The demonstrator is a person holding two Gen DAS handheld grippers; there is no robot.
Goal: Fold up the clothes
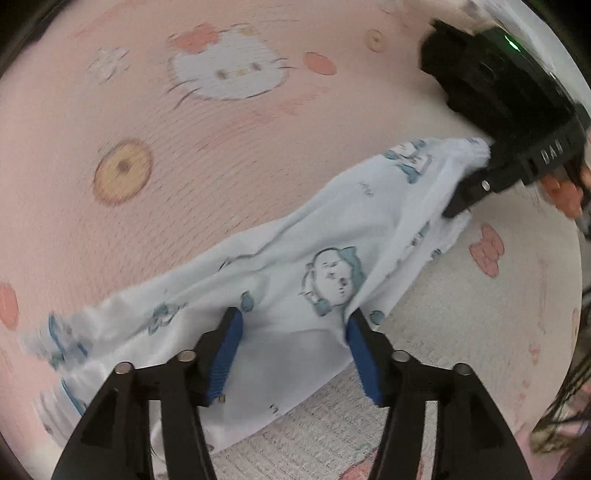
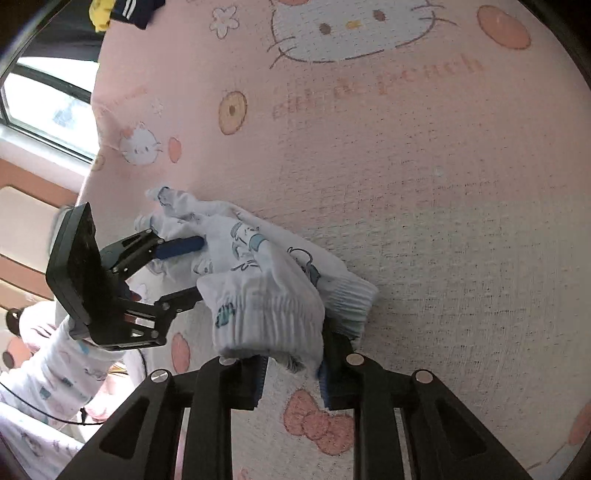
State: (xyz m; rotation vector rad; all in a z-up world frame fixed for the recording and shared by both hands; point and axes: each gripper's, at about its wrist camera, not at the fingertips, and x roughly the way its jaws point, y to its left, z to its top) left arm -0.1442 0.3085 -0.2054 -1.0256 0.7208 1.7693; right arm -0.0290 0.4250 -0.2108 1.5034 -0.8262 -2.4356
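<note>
Left tongs spread apart over the white garment on pink sheet. Right tongs apart, elastic waistband between them at 12 o'clock.

Bare pink bedsheet beyond the white garment; dark clothes at far edge.

Pink sheet — faded print, partly legible, ends "Peach". Right gripper housing — raised letters "DAH", far right.
</note>
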